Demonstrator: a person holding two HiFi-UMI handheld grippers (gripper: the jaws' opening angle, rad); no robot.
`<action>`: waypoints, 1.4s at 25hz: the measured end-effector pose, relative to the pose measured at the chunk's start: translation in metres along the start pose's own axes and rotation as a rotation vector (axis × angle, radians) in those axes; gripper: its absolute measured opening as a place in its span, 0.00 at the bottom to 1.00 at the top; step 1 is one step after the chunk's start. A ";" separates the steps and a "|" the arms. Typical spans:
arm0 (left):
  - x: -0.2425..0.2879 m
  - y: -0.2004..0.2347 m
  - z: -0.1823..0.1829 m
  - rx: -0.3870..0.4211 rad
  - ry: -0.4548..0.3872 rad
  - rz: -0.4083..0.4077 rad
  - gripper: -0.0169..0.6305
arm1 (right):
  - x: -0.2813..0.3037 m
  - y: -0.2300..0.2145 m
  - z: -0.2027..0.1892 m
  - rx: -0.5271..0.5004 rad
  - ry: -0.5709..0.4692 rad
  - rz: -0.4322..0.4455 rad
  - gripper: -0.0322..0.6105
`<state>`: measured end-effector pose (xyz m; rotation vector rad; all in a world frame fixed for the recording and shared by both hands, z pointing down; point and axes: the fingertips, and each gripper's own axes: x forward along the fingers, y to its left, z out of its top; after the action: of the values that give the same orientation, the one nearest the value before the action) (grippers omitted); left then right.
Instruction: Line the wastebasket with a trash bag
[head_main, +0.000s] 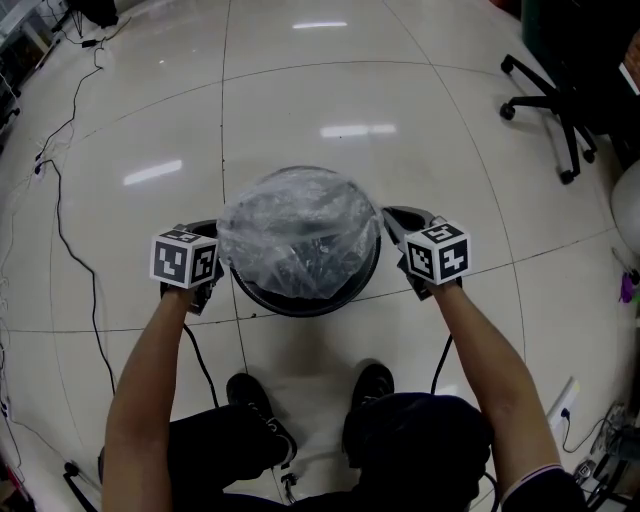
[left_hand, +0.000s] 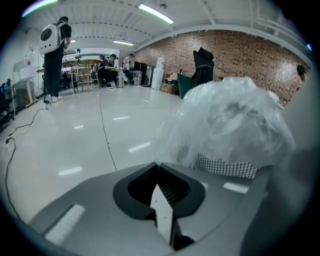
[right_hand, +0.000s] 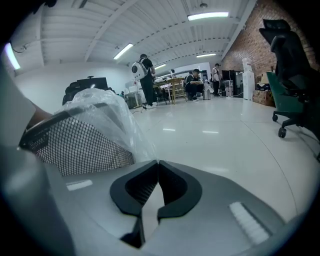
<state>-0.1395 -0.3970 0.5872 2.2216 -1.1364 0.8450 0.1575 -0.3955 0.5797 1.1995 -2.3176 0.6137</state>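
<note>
the wastebasket (head_main: 300, 300), a round black mesh bin, stands on the pale tiled floor (head_main: 330, 90) just ahead of the person's shoes (head_main: 262, 405). a clear trash bag (head_main: 298, 225) billows in a crumpled dome over its mouth and hides most of the rim from the head view. the left hand-held gripper (head_main: 212, 235) sits at the bin's left side and the right hand-held gripper (head_main: 392, 220) at its right side, both touching the edge of the plastic. in the left gripper view the left hand-held gripper (left_hand: 157, 164) has its jaws closed tip to tip, and the film of the trash bag (left_hand: 230, 120) runs down into the closed tips, pinched there above a strip of the wastebasket (left_hand: 225, 166) mesh. the right gripper view shows the same: the right hand-held gripper (right_hand: 158, 162) is closed tight on the film of the trash bag (right_hand: 107, 107), which drapes over the mesh wall of the wastebasket (right_hand: 75, 142). an office chair (head_main: 560, 100) stands well apart at the upper right, and a cable (head_main: 60, 200) trails across the floor on the left.
</note>
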 end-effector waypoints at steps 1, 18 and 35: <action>-0.001 0.001 -0.005 -0.006 0.006 0.002 0.04 | 0.000 0.000 -0.004 0.003 0.006 -0.003 0.05; -0.023 0.004 -0.002 -0.021 -0.031 0.031 0.05 | -0.016 -0.003 -0.001 0.026 -0.022 -0.035 0.06; -0.073 -0.010 -0.010 0.001 -0.052 0.058 0.15 | -0.058 0.010 0.008 0.017 -0.048 -0.035 0.17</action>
<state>-0.1674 -0.3470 0.5405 2.2328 -1.2305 0.8158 0.1777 -0.3583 0.5380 1.2725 -2.3304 0.5994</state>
